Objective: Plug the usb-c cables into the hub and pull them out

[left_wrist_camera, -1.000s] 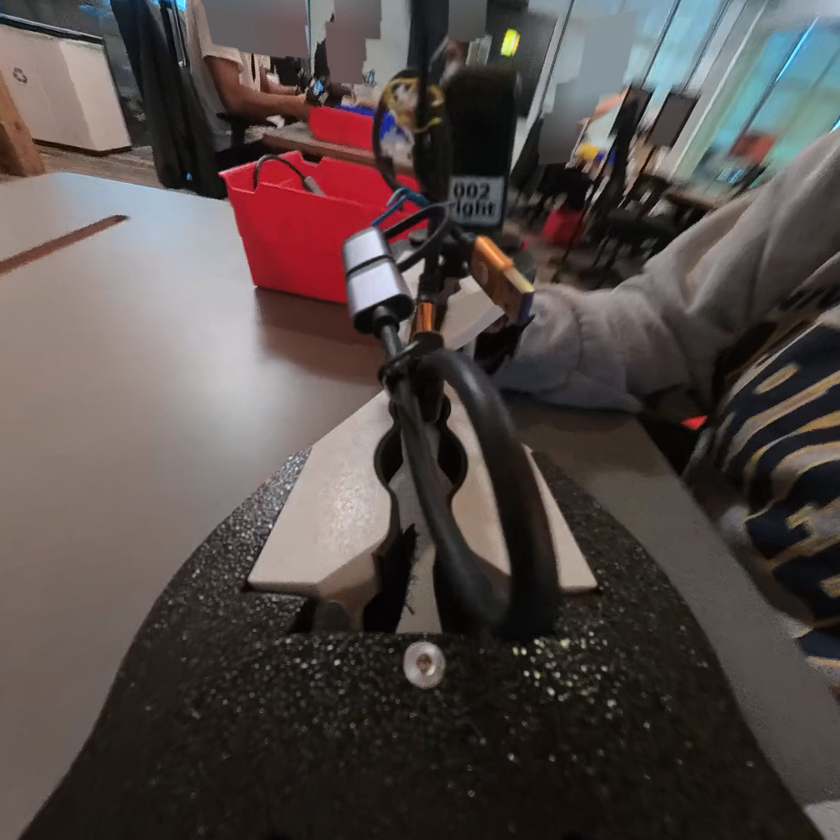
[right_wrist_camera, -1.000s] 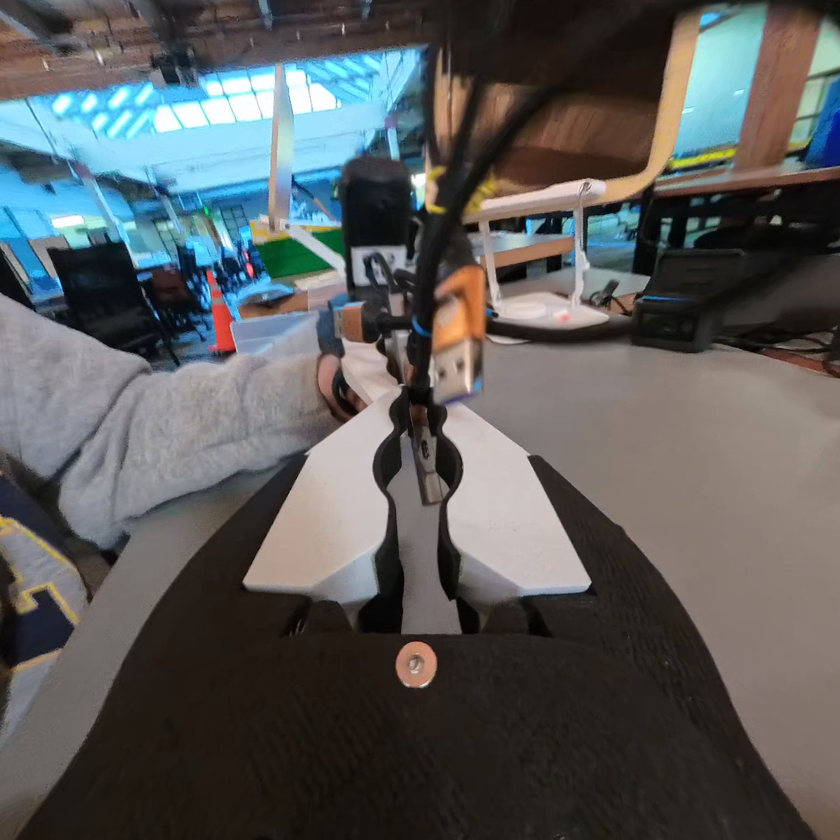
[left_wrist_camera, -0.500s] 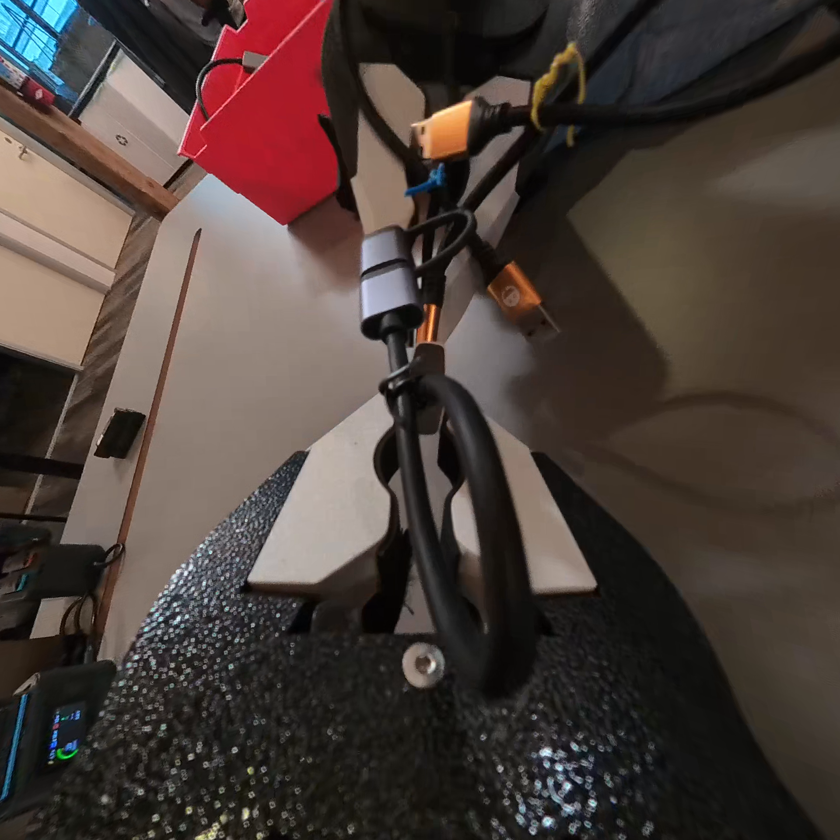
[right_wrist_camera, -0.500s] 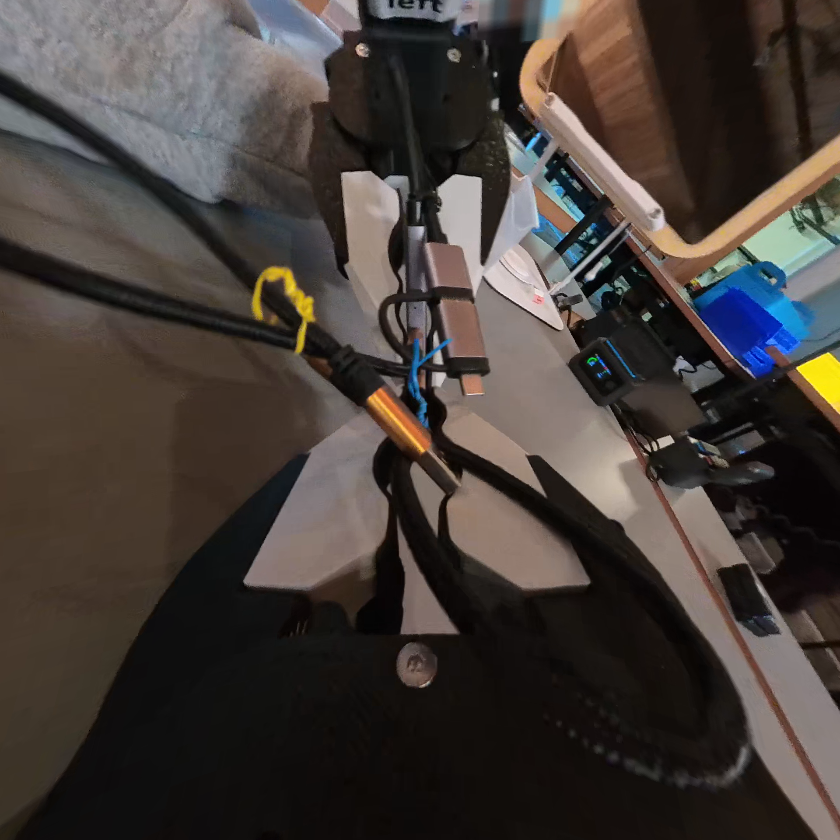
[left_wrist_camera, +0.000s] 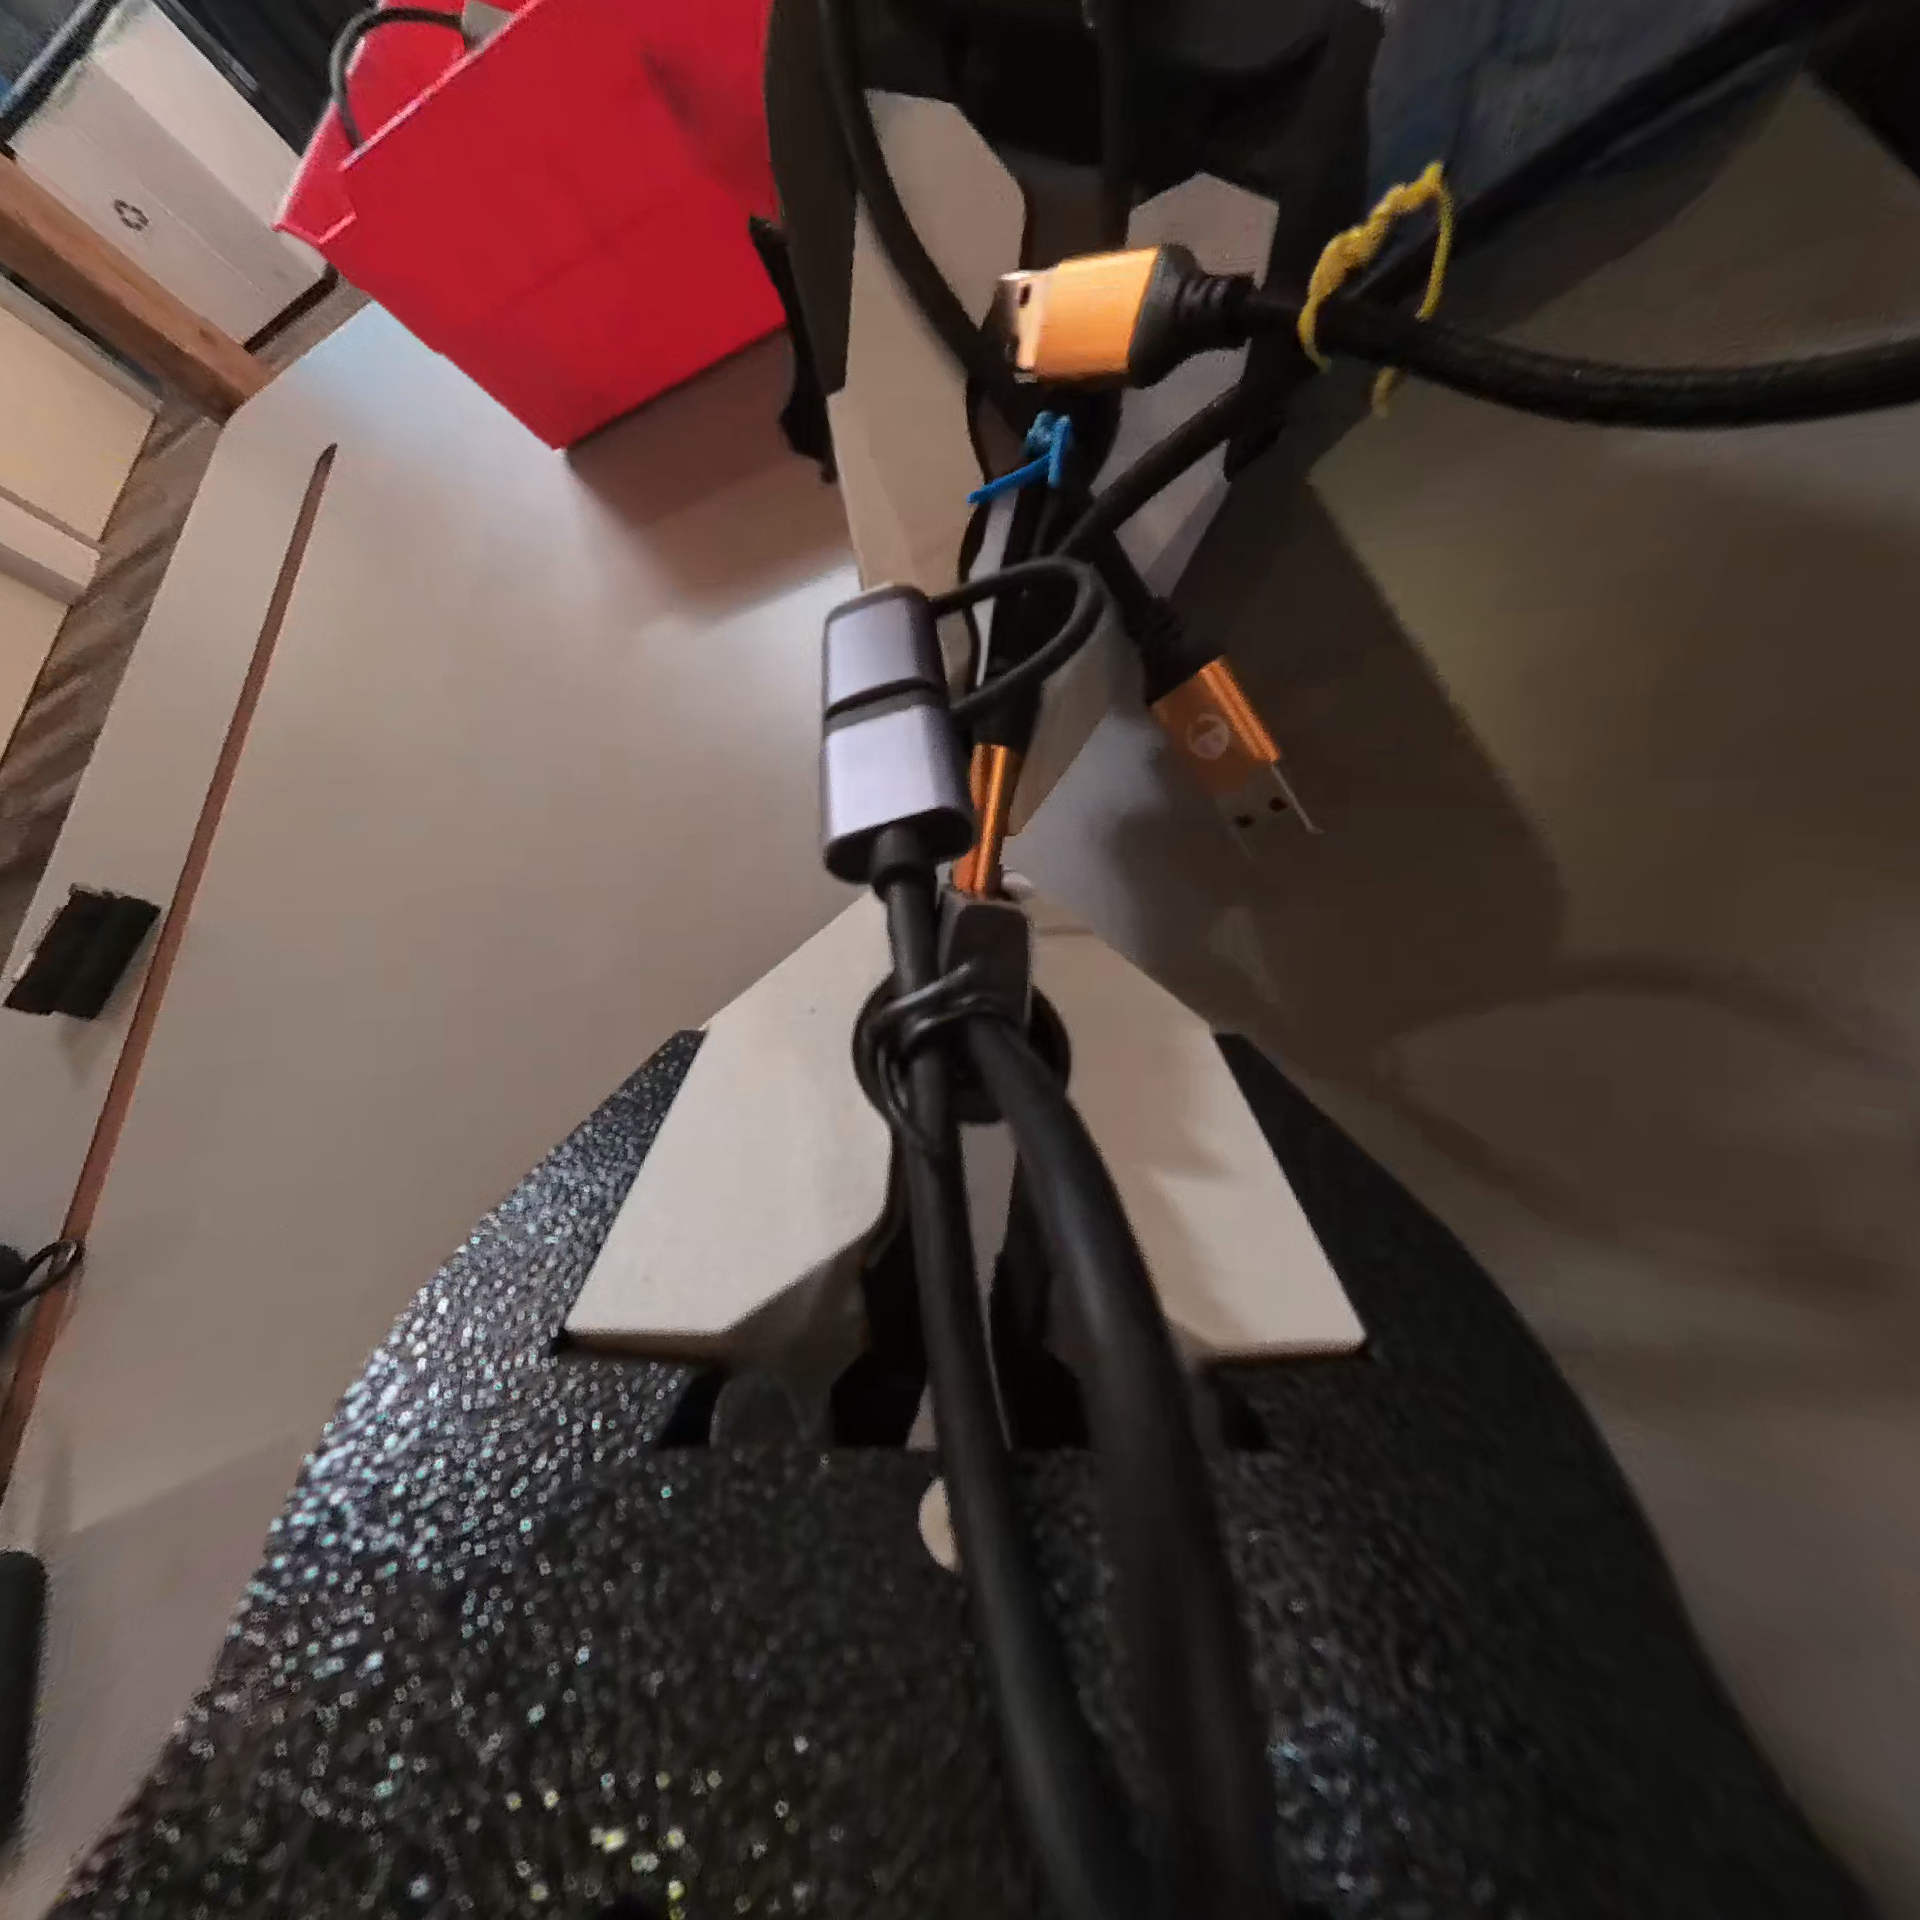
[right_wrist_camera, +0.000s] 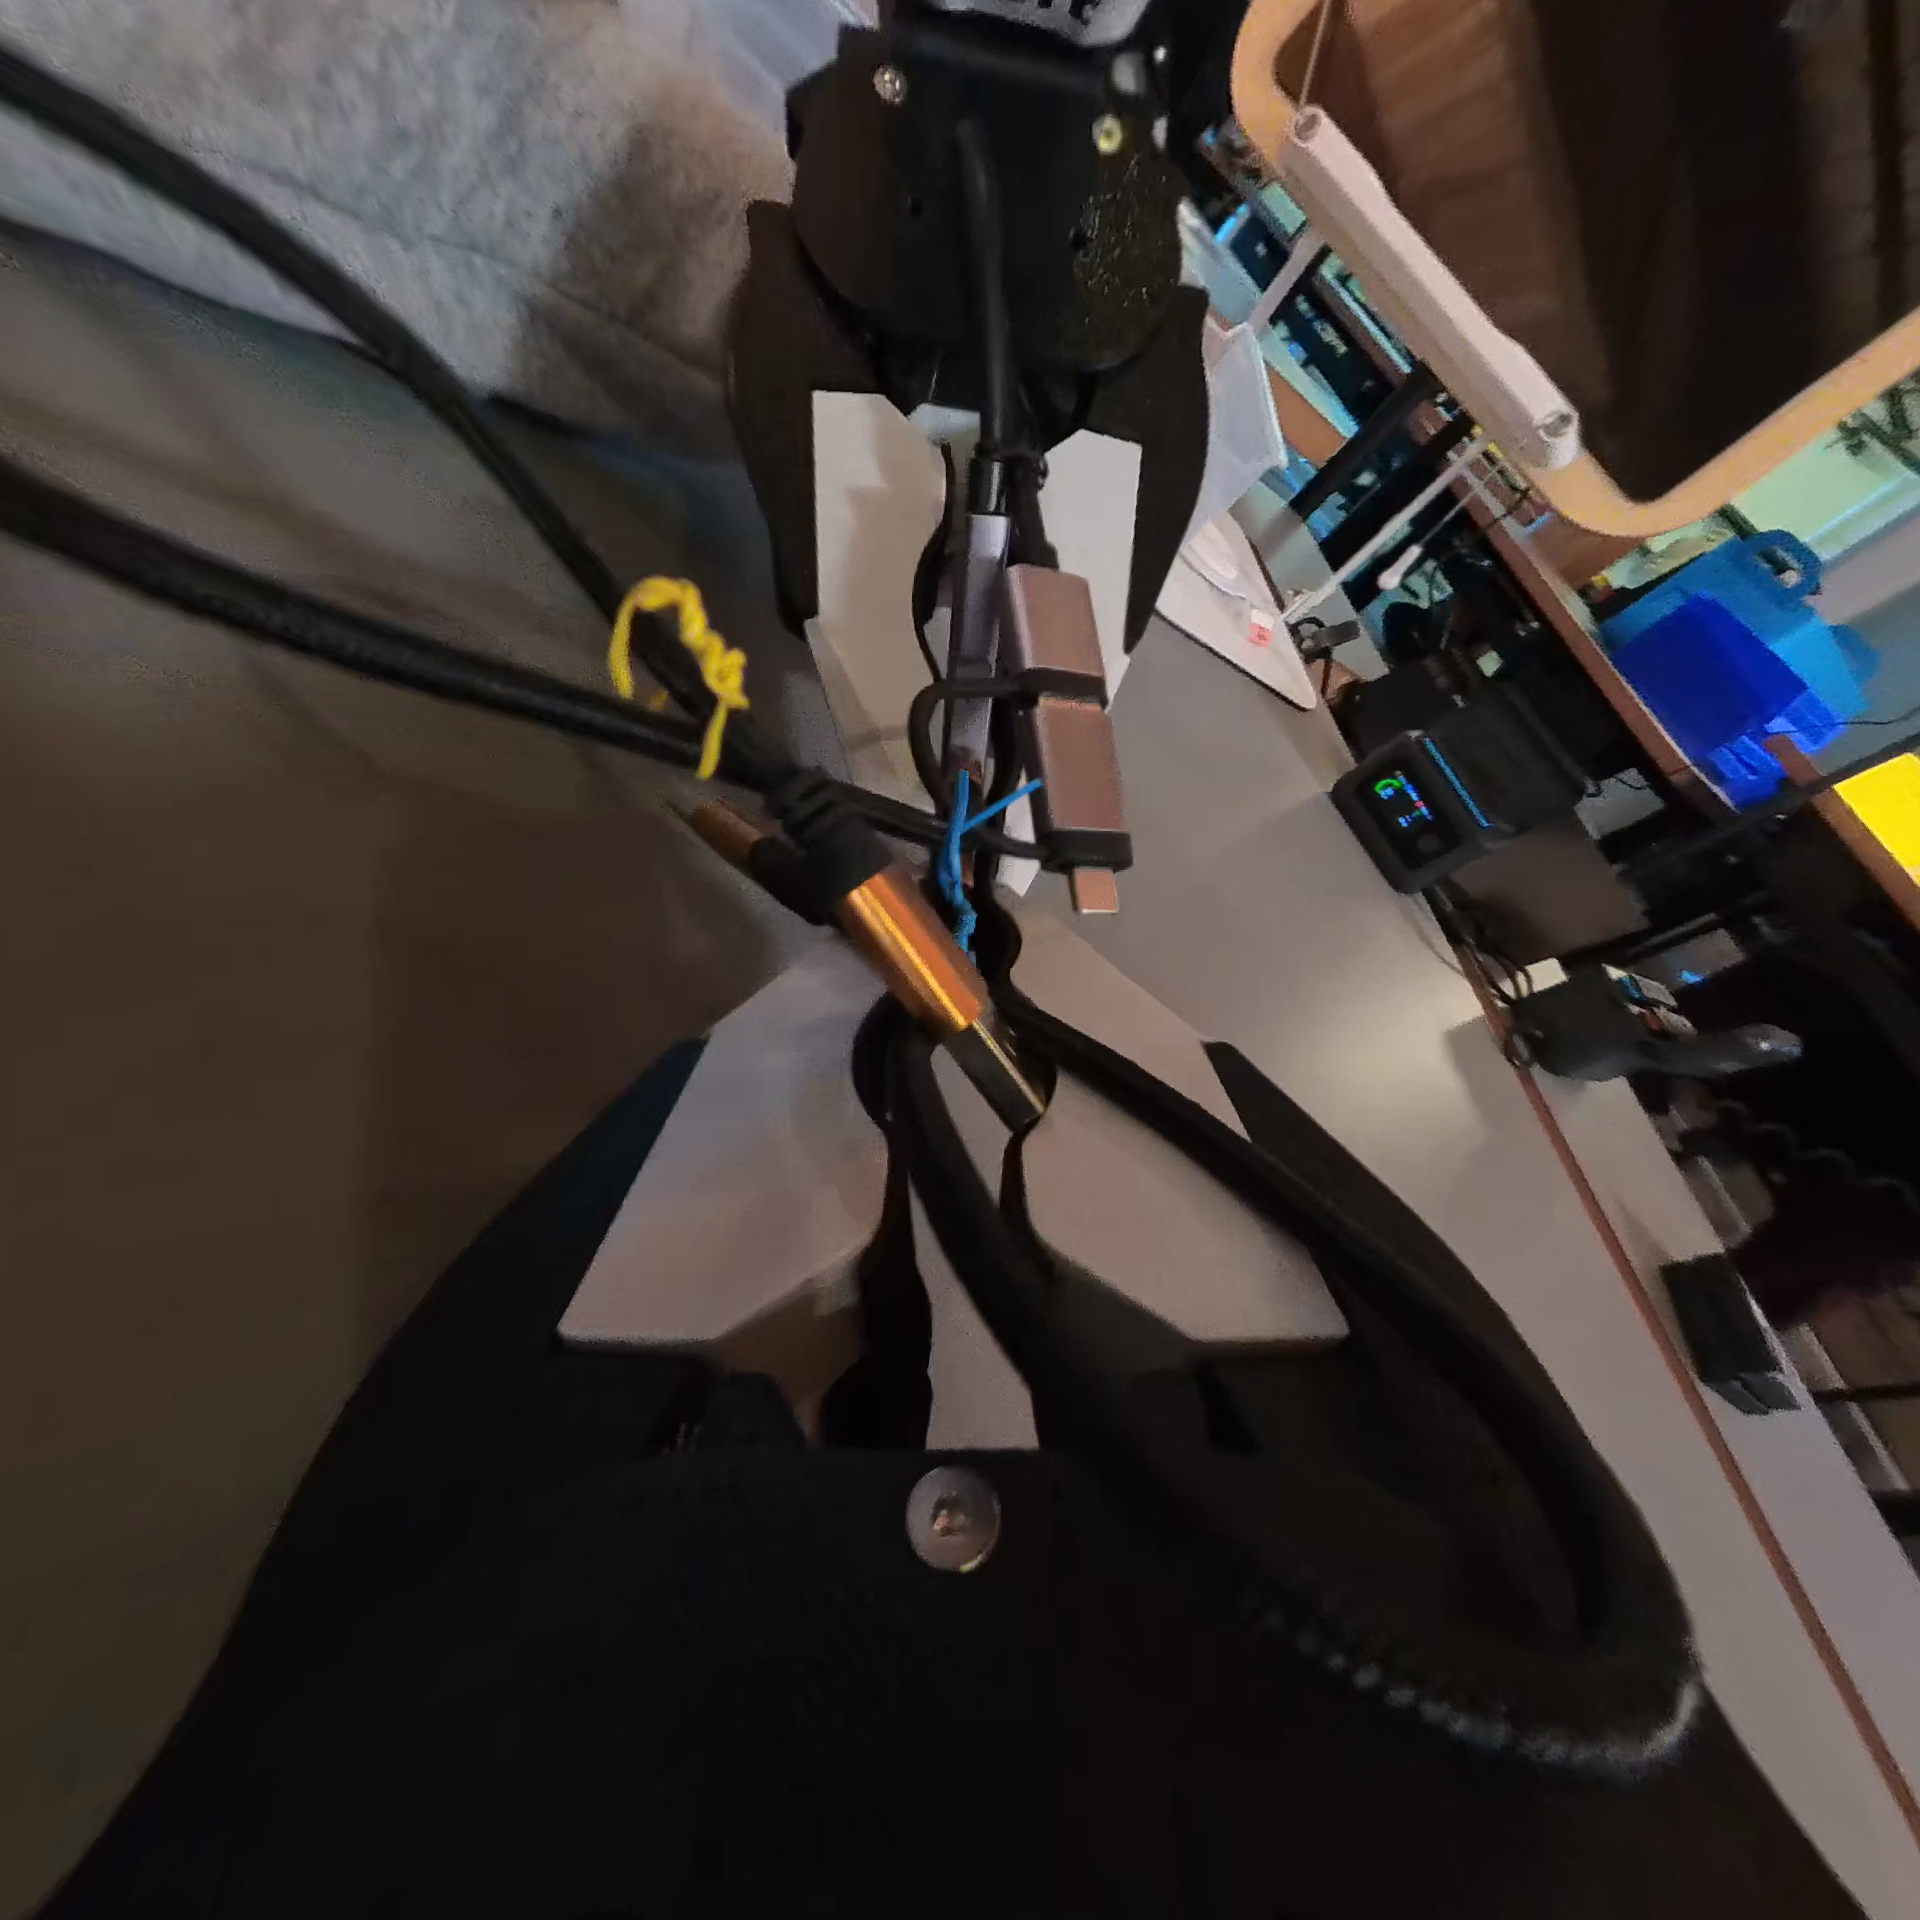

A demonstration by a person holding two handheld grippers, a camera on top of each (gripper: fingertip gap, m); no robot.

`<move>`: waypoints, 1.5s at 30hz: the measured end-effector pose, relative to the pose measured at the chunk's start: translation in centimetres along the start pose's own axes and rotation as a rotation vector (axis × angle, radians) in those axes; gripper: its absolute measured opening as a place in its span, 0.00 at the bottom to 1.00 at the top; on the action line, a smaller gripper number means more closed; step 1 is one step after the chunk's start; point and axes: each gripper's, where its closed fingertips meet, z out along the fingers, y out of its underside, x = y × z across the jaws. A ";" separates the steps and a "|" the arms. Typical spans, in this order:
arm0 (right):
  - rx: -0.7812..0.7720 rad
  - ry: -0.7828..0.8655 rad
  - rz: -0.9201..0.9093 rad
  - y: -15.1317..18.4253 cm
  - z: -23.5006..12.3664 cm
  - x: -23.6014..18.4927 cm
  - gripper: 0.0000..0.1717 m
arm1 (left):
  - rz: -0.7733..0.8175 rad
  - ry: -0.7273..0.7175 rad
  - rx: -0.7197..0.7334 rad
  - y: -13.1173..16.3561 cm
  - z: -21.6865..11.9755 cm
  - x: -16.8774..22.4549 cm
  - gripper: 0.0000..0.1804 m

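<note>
In the left wrist view my left gripper (left_wrist_camera: 958,925) is shut on the thin grey hub (left_wrist_camera: 992,940), and the hub's black lead runs back over the fingers. The lead's grey connector (left_wrist_camera: 888,727) hangs free beside it. My right gripper (left_wrist_camera: 1003,831) faces it from above, shut on a black usb-c cable whose orange plug (left_wrist_camera: 987,805) meets the hub's end. In the right wrist view my right gripper (right_wrist_camera: 961,987) pinches black cable. The left gripper (right_wrist_camera: 977,790) holds the hub (right_wrist_camera: 977,603) opposite, with the grey connector (right_wrist_camera: 1060,717) beside it.
Loose orange plugs (left_wrist_camera: 1226,738) (left_wrist_camera: 1091,312) (right_wrist_camera: 914,956) dangle from braided cables bound with a yellow tie (right_wrist_camera: 675,655) and a blue tie (right_wrist_camera: 956,852). A red bin (left_wrist_camera: 551,229) stands on the grey table (left_wrist_camera: 468,831). A small black device with a screen (right_wrist_camera: 1413,821) sits to the right. My two grippers' fingertips are within a few centimetres of each other.
Both grippers have tipped and swung together, so the views now look down on the table. The hub and the orange plug stay gripped and together. The loose plugs have swung.
</note>
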 end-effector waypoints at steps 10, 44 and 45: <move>0.011 0.084 -0.027 -1.0 -2.6 -2.1 0.03 | 0.111 0.066 0.022 -2.4 0.4 2.5 0.04; -1.313 0.508 0.363 12.2 -37.1 8.9 0.31 | -0.419 -0.172 0.241 -2.9 -1.0 -3.7 0.02; -1.303 0.548 0.352 11.1 -37.3 9.3 0.31 | -0.420 -0.173 0.233 -2.8 -0.9 -3.7 0.04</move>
